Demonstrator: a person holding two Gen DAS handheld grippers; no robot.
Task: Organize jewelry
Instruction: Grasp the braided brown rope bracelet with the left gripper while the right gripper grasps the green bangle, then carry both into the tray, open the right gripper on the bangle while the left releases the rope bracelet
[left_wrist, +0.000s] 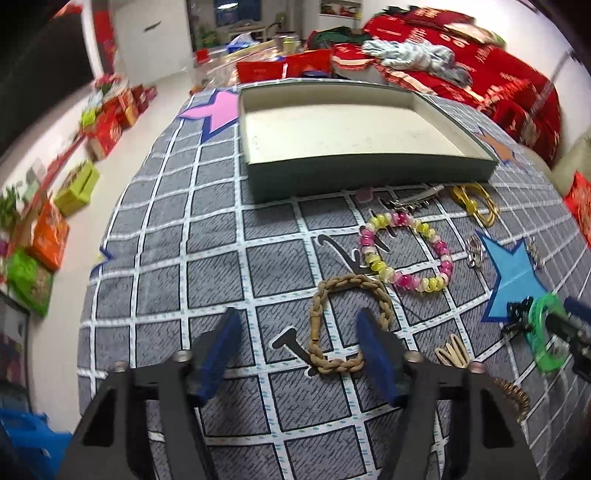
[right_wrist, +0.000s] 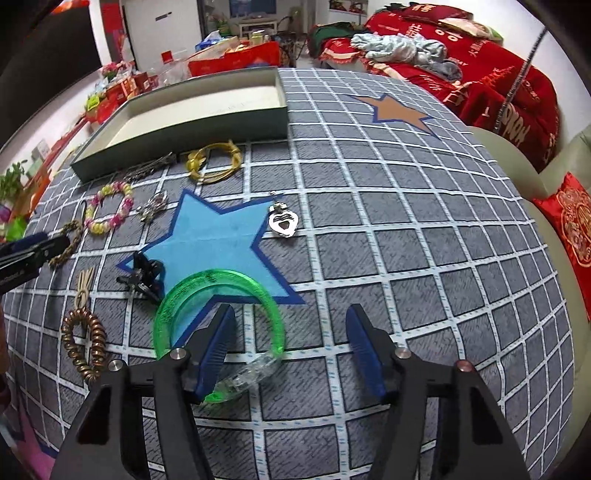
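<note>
A tan braided bracelet (left_wrist: 325, 295) lies on the grey checked cloth. My left gripper (left_wrist: 298, 314) hovers over it, open; the bracelet's left side sits between the blue fingers and the right finger (left_wrist: 373, 350) covers its right side. In the right wrist view a green translucent bangle (right_wrist: 221, 280) rests on the blue star patch (right_wrist: 214, 240). My right gripper (right_wrist: 291, 310) stands open over it, with the left finger (right_wrist: 218, 347) inside the ring and the bangle's right side between the fingers. An empty shallow box (left_wrist: 369, 177) stands behind.
Scattered on the cloth are a pink-and-yellow bead bracelet (left_wrist: 406, 254), a yellow cord loop (right_wrist: 216, 162), a silver hair clip (left_wrist: 413, 201), a heart pendant (right_wrist: 283, 223), a black claw clip (right_wrist: 144, 277), a bronze coil tie (right_wrist: 85, 343). Red bedding (right_wrist: 498, 85) lies far right.
</note>
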